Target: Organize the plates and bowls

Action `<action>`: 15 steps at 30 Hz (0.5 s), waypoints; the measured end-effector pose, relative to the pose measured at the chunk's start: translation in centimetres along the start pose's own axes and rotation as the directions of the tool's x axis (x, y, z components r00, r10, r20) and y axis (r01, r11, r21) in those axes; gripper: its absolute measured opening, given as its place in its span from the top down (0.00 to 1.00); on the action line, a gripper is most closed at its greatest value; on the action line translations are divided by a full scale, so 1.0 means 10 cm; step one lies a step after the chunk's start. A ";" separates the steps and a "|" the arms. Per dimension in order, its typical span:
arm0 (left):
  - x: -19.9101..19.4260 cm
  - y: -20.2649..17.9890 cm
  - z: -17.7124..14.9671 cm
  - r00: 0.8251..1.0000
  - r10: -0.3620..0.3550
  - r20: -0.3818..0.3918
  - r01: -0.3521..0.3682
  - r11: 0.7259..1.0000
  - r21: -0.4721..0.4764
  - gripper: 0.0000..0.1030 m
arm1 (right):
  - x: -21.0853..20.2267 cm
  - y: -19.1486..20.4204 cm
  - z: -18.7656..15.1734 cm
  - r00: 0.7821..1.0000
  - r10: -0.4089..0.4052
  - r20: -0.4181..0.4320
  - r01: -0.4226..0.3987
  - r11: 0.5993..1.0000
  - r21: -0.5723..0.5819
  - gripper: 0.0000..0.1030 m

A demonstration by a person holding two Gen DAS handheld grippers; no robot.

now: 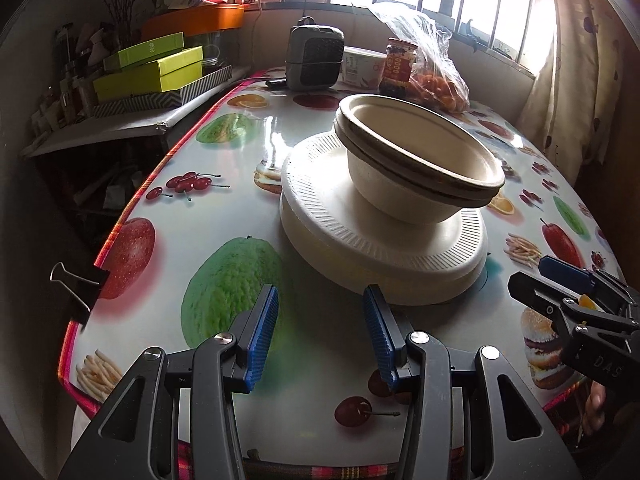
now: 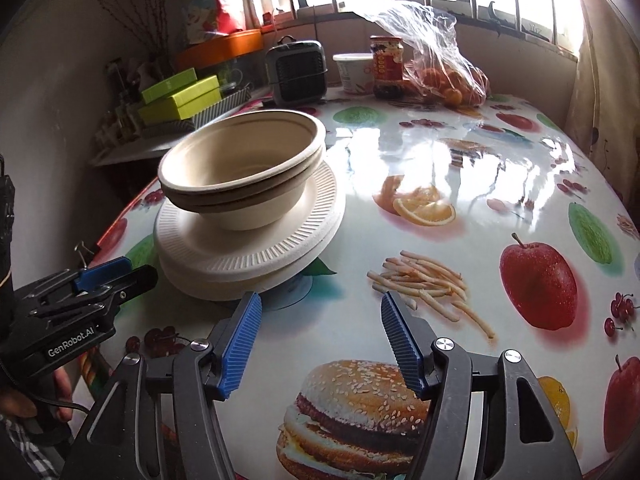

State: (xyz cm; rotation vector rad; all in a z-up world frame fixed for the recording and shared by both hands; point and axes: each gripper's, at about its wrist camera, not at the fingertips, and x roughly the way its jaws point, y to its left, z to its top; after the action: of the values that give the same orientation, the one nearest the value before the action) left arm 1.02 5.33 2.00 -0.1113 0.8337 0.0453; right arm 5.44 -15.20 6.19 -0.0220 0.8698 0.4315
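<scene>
Two nested beige bowls (image 1: pixel 416 160) sit on a stack of white ribbed paper plates (image 1: pixel 360 240) on the fruit-print table. My left gripper (image 1: pixel 320 302) is open and empty, just in front of the plates' near rim. My right gripper (image 2: pixel 320 308) is open and empty, just right of and in front of the same bowls (image 2: pixel 240 168) and plates (image 2: pixel 248 248). The right gripper also shows at the right edge of the left wrist view (image 1: pixel 560 280). The left gripper also shows at the left edge of the right wrist view (image 2: pixel 120 276).
At the table's far end stand a small grey heater (image 1: pixel 316 56), a white tub (image 1: pixel 362 66), a red-labelled jar (image 1: pixel 398 66) and a plastic bag of oranges (image 1: pixel 436 84). Green boxes (image 1: pixel 152 72) lie on a side shelf at left. A binder clip (image 1: pixel 76 284) grips the table's left edge.
</scene>
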 end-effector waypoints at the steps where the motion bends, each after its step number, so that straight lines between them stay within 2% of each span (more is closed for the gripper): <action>1: 0.01 0.00 -0.01 1.000 0.001 -0.001 -0.001 1.000 0.000 0.56 | 0.02 0.00 -0.01 1.000 -0.002 -0.006 0.002 1.000 -0.001 0.37; 11: 0.10 -0.04 -0.08 1.000 0.008 -0.030 -0.008 1.000 -0.008 0.54 | 0.13 0.05 -0.08 0.998 -0.045 -0.043 0.044 0.999 -0.017 0.28; 15: 0.11 -0.05 -0.09 0.999 0.018 -0.030 -0.018 1.000 -0.008 0.54 | 0.15 0.05 -0.09 0.997 -0.065 -0.044 0.064 0.998 -0.023 0.18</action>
State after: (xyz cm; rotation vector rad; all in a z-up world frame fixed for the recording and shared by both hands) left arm 1.16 4.73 0.67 -0.1123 0.8646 0.0638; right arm 5.44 -14.32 4.56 -0.0797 0.9058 0.3816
